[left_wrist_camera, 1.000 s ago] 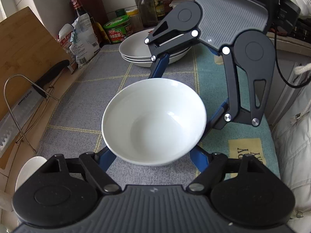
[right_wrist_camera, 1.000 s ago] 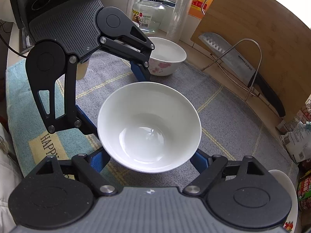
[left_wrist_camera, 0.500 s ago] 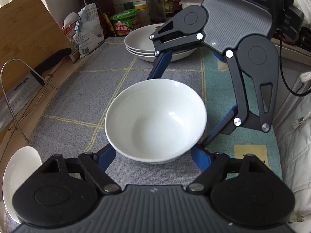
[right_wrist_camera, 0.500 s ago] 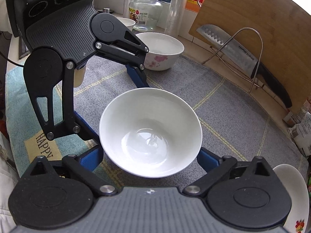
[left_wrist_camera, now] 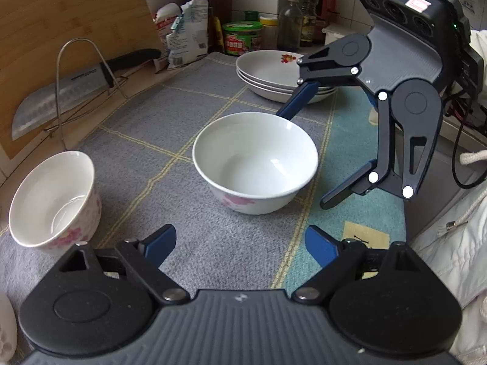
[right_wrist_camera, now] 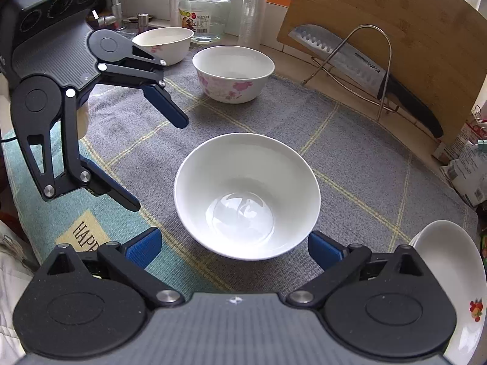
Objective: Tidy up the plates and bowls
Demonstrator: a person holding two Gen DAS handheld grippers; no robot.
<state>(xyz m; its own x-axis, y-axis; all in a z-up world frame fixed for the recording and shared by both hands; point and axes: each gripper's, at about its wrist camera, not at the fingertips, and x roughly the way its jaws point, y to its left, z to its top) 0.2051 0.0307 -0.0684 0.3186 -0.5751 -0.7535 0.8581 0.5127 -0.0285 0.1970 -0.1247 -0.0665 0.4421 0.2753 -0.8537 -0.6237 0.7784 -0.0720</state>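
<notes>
Bowl (right_wrist_camera: 247,196) upright on mat (right_wrist_camera: 350,152), rim unobstructed.

Soft window daylight, mild glare inside the white bowl (right_wrist_camera: 247,196), strong fisheye bending at edges.

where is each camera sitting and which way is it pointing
Left wrist: sits on the left gripper, angled down across the mat toward the stacked plates; own opening jaws show, empty, with the right gripper opposite.
Right wrist: sits on the right gripper, angled down toward the flowered bowls; own open jaws show, with the left gripper opposite.
Shared: the white bowl between them, cleaver and cutting board.
</notes>
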